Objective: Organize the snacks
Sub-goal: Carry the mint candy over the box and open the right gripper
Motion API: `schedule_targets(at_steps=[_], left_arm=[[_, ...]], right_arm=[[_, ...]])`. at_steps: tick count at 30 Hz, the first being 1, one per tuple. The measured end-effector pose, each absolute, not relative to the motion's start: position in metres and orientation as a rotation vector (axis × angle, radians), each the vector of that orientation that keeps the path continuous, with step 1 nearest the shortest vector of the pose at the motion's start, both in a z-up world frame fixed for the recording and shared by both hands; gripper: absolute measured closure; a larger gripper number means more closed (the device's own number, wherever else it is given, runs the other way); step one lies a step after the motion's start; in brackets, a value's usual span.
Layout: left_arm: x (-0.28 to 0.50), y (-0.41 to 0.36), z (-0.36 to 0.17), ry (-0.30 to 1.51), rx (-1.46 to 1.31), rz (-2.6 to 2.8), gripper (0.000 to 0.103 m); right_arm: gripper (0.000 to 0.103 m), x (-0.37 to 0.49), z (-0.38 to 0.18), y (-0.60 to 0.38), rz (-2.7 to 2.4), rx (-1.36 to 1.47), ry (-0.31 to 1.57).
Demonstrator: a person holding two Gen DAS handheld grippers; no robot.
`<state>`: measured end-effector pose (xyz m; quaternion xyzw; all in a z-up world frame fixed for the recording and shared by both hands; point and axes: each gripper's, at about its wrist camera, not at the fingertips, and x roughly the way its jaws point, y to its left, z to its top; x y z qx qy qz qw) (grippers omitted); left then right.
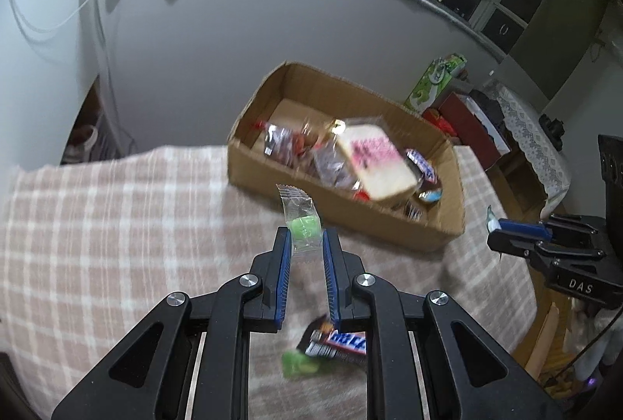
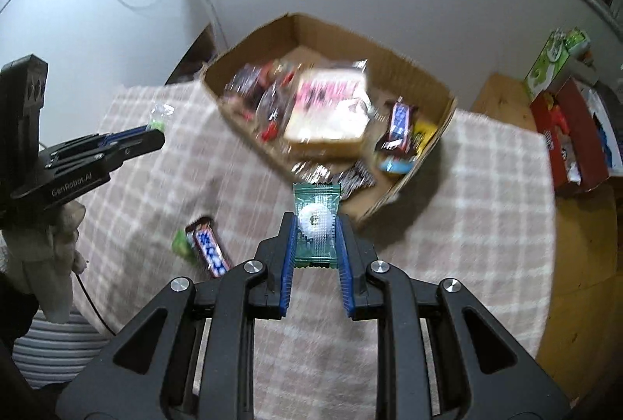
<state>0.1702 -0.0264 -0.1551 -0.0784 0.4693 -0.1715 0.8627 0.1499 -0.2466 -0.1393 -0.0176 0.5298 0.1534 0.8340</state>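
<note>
A cardboard box (image 1: 424,237) (image 2: 444,131) stands on the checked tablecloth and holds several snacks, among them a wrapped bread slice (image 1: 377,163) (image 2: 331,112). My left gripper (image 1: 305,239) is shut on a clear-wrapped green candy (image 1: 301,225), held above the cloth short of the box; it also shows in the right wrist view (image 2: 153,131). My right gripper (image 2: 316,225) is shut on a green-wrapped white ring candy (image 2: 316,221), just before the box's near corner; it also shows in the left wrist view (image 1: 494,225). A Snickers bar (image 1: 338,344) (image 2: 210,248) and a green candy (image 1: 300,363) (image 2: 181,244) lie on the cloth.
The checked tablecloth (image 1: 117,225) (image 2: 486,205) covers the table, which ends at a grey wall behind the box. To the right stand a green carton (image 1: 436,77) (image 2: 553,61) and a red box (image 2: 564,135) on lower furniture.
</note>
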Motion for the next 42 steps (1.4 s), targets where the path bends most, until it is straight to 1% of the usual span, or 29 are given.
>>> schedule_targets(at_steps=[6,13,30,31,32,33,34,35,36,37,42], left_arm=[[0.194,-0.036,-0.141,0.958,-0.152,-0.376,0.088],[0.22,-0.053,-0.134,0.94,-0.131,-0.388,0.088],[0.259,-0.071,-0.143,0.986,-0.138,-0.394,0.088],[0.26,-0.071,-0.144,0.992,-0.143,-0.396,0.088],[0.262,-0.072,-0.145,0.994,-0.144,-0.397,0.087],[0.262,-0.073,-0.145,0.999,-0.142,-0.397,0.082],[0.262,-0.074,-0.146,1.005,-0.141,-0.397,0.077],[0.263,-0.073,-0.147,1.009,-0.141,-0.396,0.067],[0.264,-0.073,-0.148,1.014,-0.141,-0.396,0.064],[0.264,-0.073,-0.148,1.015,-0.14,-0.395,0.064],[0.262,-0.069,-0.147,1.012,-0.141,-0.385,0.064]], right_arm=[[0.083,0.175,-0.126,-0.252,0.304,-0.047,1.085],[0.082,0.204,-0.125,-0.256,0.282,-0.047,1.07],[0.082,0.251,-0.147,-0.265,0.24,-0.031,1.108],[0.079,0.252,-0.148,-0.265,0.237,-0.031,1.107],[0.072,0.253,-0.148,-0.265,0.23,-0.033,1.109],[0.066,0.254,-0.149,-0.266,0.225,-0.032,1.11],[0.049,0.254,-0.149,-0.266,0.222,-0.03,1.107],[0.038,0.254,-0.148,-0.267,0.219,-0.028,1.098],[0.035,0.254,-0.147,-0.267,0.219,-0.029,1.092],[0.033,0.254,-0.146,-0.267,0.217,-0.03,1.088],[0.033,0.253,-0.146,-0.266,0.223,-0.023,1.096]])
